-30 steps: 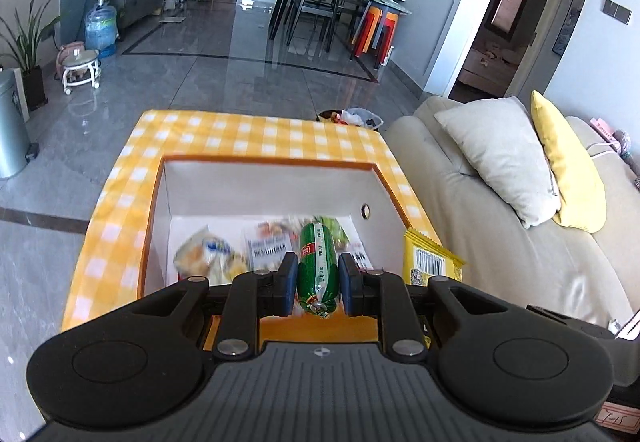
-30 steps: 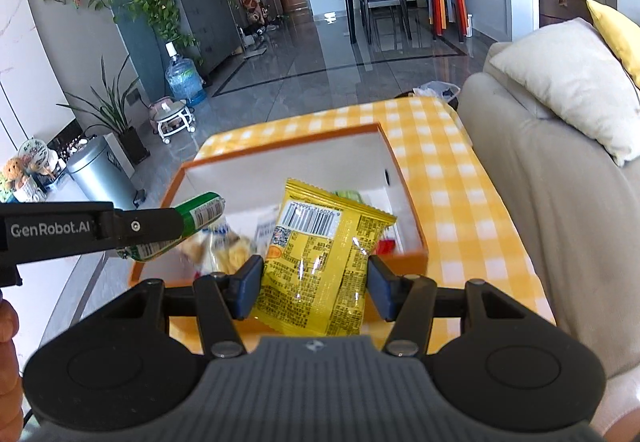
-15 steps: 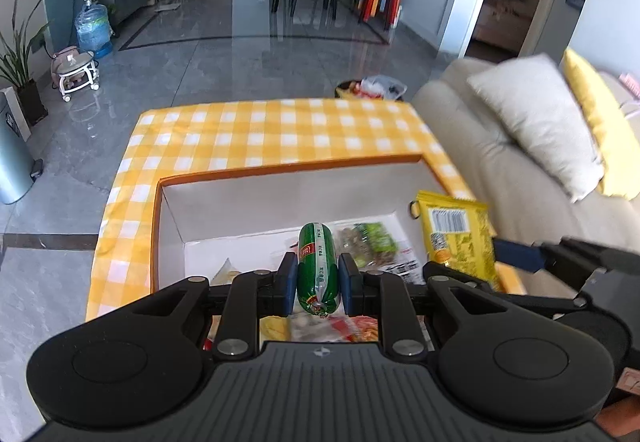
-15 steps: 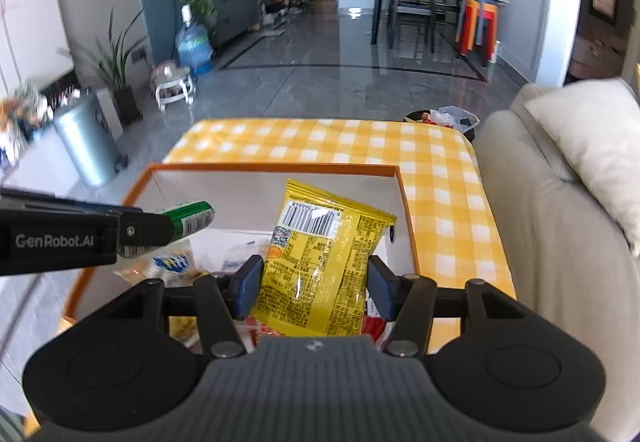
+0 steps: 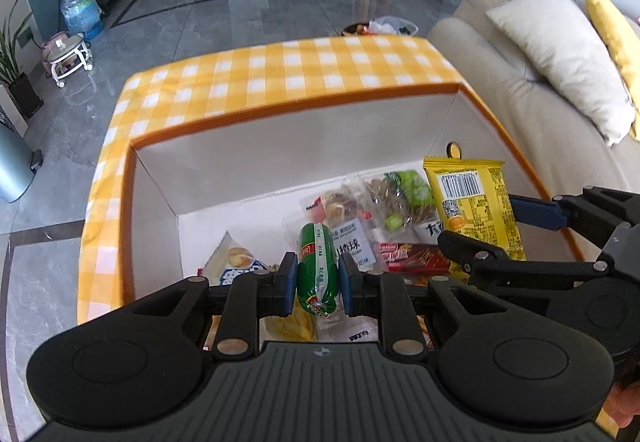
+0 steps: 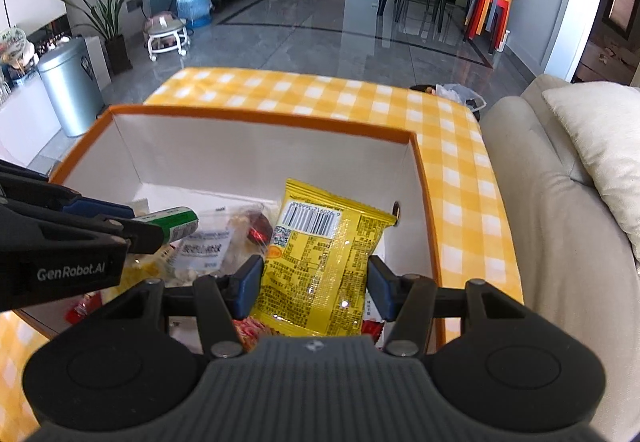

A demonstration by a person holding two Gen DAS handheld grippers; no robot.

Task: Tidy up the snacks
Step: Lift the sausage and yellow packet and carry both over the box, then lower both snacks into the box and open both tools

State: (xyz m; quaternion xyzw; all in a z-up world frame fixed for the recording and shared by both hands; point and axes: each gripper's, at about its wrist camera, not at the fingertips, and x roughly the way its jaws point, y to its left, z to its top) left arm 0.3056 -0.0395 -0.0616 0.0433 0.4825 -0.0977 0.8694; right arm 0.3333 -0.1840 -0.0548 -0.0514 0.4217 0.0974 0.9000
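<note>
While both tongs hang inside the box's orange rim (image 5: 280, 113), left tongs (image 5: 318, 278) grip the green sausage (image 5: 318, 268), right tongs (image 6: 314, 286) the yellow packet (image 6: 320, 262)

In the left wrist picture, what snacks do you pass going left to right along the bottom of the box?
White pointed packet with a bun picture → green sausage stick pinched in the left tongs → red-brown wafer bar wrapper → yellow crinkly snack bag with a barcode held by the right tongs.

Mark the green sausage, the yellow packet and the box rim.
green sausage (image 5: 318, 268), left wrist view, middle of the wrapper.
yellow packet (image 6: 320, 258), right wrist view, centre of its printed back.
box rim (image 6: 256, 116), right wrist view, far orange edge.
</note>
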